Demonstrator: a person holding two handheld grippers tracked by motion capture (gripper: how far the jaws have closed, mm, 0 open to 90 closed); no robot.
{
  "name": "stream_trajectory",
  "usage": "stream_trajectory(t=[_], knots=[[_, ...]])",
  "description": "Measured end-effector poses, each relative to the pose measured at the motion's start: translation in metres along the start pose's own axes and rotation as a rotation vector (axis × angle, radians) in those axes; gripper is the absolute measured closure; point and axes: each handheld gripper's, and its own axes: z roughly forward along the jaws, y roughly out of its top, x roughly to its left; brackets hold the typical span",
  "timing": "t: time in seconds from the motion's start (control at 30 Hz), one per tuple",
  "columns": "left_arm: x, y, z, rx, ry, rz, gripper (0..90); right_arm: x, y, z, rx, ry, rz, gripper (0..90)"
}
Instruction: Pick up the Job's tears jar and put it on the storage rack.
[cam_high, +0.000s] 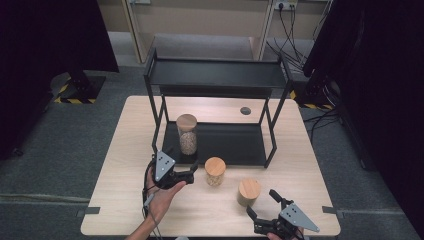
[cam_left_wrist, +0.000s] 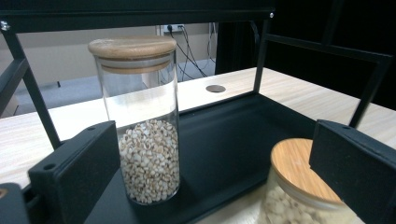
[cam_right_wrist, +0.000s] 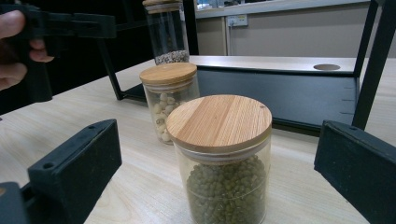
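**A:** High view: what sits on the tabletop (cam_high: 125, 200)?

**B:** A black two-level rack (cam_high: 215, 75) stands at the far middle of the pale wood. On its lower tray, at the left end, stands a tall glass jar (cam_high: 187, 134) with a wooden lid, about a third full of pale grain. Two shorter wooden-lidded jars stand on the bare wood nearer the person: the middle jar (cam_high: 215, 171) just in front of the tray's near edge, and the green-bean jar (cam_high: 248, 192) nearer and to the right of it.

**A:** Where are the tools?

**B:** The left tool (cam_high: 192, 171), held in a hand (cam_high: 161, 197), is near the left front corner of the rack, pointing right, just left of the middle jar. The right tool (cam_high: 261, 202) is at the near right edge, just beside the green-bean jar.

**A:** Are they gripping anything?

**B:** No. In the left gripper view the jaws stand wide apart, with the tall jar (cam_left_wrist: 142, 121) between them farther off and the middle jar's lid (cam_left_wrist: 299, 170) by the right jaw. In the right gripper view the jaws are also spread, with the green-bean jar (cam_right_wrist: 224, 158) upright between them, untouched, the middle jar (cam_right_wrist: 169, 100) behind it.
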Motion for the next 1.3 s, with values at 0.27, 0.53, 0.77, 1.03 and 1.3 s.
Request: stream_trajectory(t=[0.27, 0.53, 0.77, 1.03, 1.3], knots=[[-0.003, -0.01, -0.016, 0.004, -0.042, -0.005, 1.3, -0.001, 0.0, 0.0, 0.0, 0.0, 0.006, 0.9], [-0.006, -0.011, -0.033, -0.006, -0.063, 0.002, 1.3, 0.0, 0.0, 0.0, 0.0, 0.0, 0.009, 0.9], [-0.006, -0.016, -0.047, -0.015, -0.076, -0.005, 1.3, 0.0, 0.0, 0.0, -0.001, -0.001, 0.009, 0.9], [-0.009, -0.032, -0.061, -0.044, -0.097, -0.008, 1.3, 0.001, -0.001, 0.001, -0.001, 0.0, 0.009, 0.9], [-0.01, -0.043, -0.069, -0.058, -0.114, -0.021, 1.0, 0.0, -0.001, 0.0, -0.003, -0.001, 0.009, 0.9]])
